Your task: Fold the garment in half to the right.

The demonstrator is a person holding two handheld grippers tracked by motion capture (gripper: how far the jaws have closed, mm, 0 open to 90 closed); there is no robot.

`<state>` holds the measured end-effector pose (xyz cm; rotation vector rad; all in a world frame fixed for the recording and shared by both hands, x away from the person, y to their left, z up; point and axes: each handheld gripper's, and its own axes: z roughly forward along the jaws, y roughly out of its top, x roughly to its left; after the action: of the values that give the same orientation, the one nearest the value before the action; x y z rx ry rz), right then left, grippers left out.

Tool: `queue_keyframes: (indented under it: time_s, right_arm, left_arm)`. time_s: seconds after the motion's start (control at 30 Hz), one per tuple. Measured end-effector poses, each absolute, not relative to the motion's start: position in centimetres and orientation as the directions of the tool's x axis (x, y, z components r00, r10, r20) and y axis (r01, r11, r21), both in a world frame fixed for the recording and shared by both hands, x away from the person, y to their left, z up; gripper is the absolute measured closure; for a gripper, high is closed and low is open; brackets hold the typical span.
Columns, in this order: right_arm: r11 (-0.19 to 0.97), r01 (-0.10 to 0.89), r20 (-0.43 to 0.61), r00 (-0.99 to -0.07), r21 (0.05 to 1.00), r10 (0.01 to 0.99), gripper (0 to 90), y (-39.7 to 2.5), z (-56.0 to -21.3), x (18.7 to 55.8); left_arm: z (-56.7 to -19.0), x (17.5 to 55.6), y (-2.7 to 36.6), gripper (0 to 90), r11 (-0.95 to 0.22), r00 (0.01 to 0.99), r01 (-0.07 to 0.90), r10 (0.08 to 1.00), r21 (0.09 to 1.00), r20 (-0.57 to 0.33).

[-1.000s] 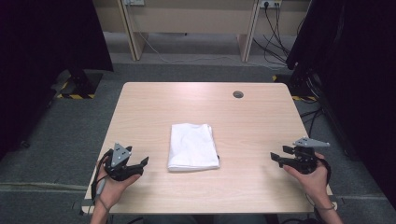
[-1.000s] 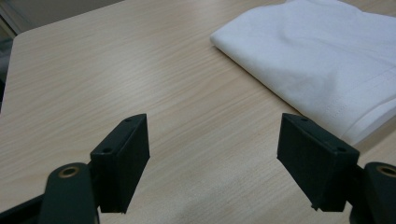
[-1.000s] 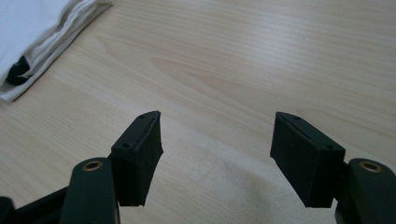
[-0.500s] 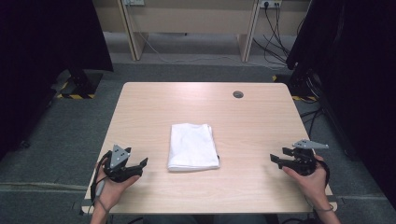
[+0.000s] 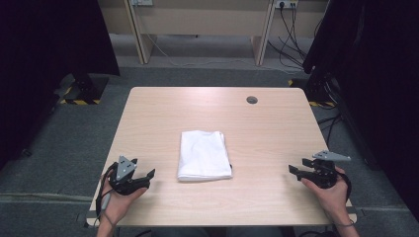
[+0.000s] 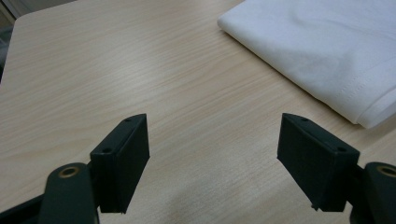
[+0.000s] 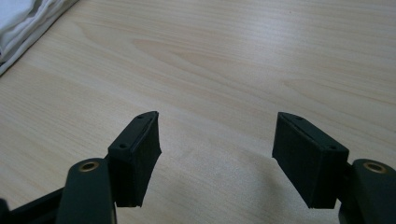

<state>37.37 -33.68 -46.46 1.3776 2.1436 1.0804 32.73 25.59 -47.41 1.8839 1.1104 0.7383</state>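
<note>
Jaws on both grippers stand spread wide with nothing but bare wood between them. On the near left of the table (image 5: 163,106), the left gripper (image 5: 148,175) rests in the person's left hand (image 5: 118,200), pointing toward the middle. In the left gripper view it (image 6: 212,158) hovers low over the tabletop, and the folded white cloth (image 6: 322,51) lies ahead and off to one side, apart from the jaws.

From above, the cloth (image 5: 204,155) sits near the table's centre, a little toward the near edge, between the two grippers and touching neither. It is a neat rectangle, folded in several layers, with stitched hems and stacked edges; faint creases cross its top. Its far part runs out of the left gripper view, so its full outline cannot be seen there.

Farther right, a small round grommet (image 5: 252,99) sits near the far edge. The right gripper (image 5: 295,172), in the right hand (image 5: 333,192), is near the right edge; its own view (image 7: 215,149) catches a corner of the cloth (image 7: 23,18).

Since half a second ago, both grippers lie about where they were, and the cloth has not moved.
</note>
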Motion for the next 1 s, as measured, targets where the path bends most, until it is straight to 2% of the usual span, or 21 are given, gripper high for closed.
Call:
queue_keyframes:
  time_s: [0.77,1.0]
  right_arm:
    - [0.228,0.615,0.087,-0.439,0.755,0.894,31.0,-34.1,-47.9,37.4]
    - [0.232,0.611,0.083,-0.441,0.757,0.894,30.9,-34.0,-47.9,37.4]
  left_arm:
    - [-48.9,32.7,25.5,24.2,-0.276,0.433,0.436,0.899,0.856,0.069]
    - [-48.9,32.7,25.2,24.2,-0.300,0.430,0.434,0.897,0.849,0.097]
